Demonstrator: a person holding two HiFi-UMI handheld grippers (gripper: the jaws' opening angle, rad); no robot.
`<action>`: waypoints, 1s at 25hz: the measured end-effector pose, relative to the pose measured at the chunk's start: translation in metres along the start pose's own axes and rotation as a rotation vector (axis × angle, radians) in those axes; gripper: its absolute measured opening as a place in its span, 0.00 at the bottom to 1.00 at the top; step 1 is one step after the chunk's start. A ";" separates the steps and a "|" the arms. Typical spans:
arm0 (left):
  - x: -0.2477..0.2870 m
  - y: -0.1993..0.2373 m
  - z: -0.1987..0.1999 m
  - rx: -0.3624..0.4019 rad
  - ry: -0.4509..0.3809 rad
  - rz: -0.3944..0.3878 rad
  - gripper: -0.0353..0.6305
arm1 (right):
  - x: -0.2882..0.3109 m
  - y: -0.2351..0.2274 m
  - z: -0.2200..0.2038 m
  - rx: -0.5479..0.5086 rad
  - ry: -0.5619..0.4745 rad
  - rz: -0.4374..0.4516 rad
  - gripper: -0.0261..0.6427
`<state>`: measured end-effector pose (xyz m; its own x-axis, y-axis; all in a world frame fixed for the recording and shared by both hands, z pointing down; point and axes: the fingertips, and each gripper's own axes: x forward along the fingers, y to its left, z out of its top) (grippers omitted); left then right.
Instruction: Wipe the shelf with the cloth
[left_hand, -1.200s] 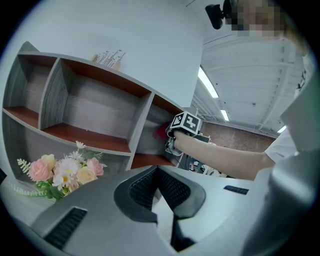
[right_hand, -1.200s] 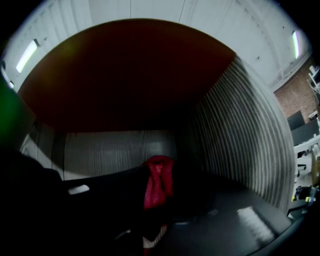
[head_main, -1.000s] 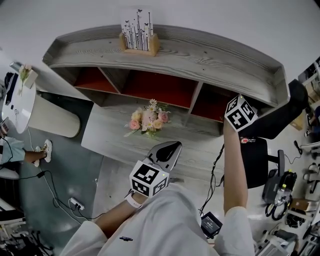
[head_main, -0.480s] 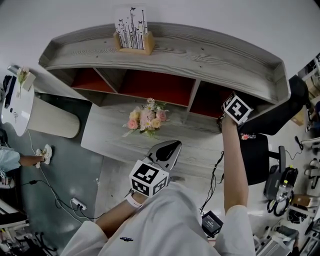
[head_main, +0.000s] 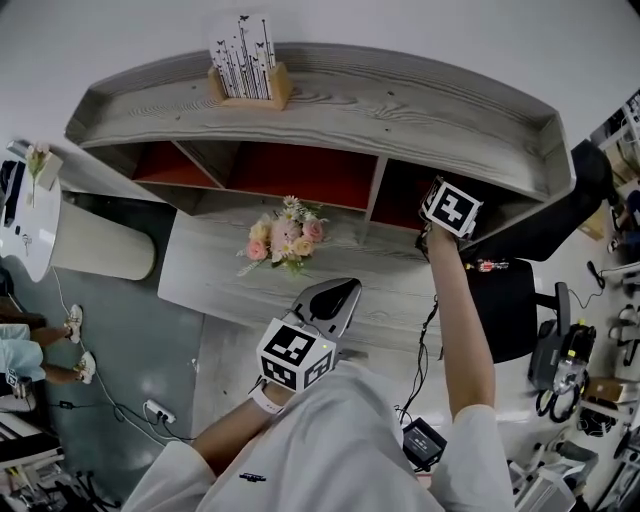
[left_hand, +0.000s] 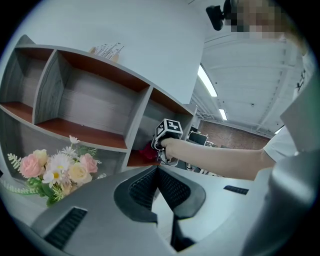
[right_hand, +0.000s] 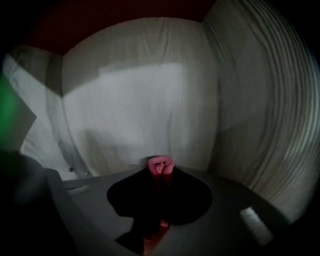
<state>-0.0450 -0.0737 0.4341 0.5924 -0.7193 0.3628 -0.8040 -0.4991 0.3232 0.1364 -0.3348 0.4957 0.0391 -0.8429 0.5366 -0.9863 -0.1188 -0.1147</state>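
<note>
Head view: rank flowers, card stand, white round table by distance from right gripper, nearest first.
1. Flowers, on the desk, left of the right gripper.
2. Card stand, on the shelf top, far left.
3. White round table, at the left edge.

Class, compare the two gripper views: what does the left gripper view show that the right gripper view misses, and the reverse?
Only the left gripper view: the flowers, three compartments of the shelf, and the left gripper, shut and empty. Only the right gripper view: one compartment's walls close up, and the right gripper shut on the cloth. Both: the shelf, the right gripper and seemingly the red cloth.
</note>
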 end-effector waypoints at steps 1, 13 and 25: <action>0.000 0.000 0.000 0.000 0.000 0.001 0.06 | 0.001 0.009 -0.001 -0.020 -0.001 0.036 0.17; -0.012 0.012 0.004 -0.006 -0.023 0.054 0.06 | -0.004 0.131 -0.012 -0.063 0.094 0.488 0.18; -0.021 0.013 -0.004 0.002 -0.012 0.064 0.06 | -0.049 0.150 0.053 -0.066 -0.304 0.591 0.18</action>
<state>-0.0679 -0.0629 0.4336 0.5390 -0.7556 0.3724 -0.8405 -0.4528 0.2977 -0.0053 -0.3394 0.4076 -0.4773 -0.8679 0.1380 -0.8629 0.4331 -0.2605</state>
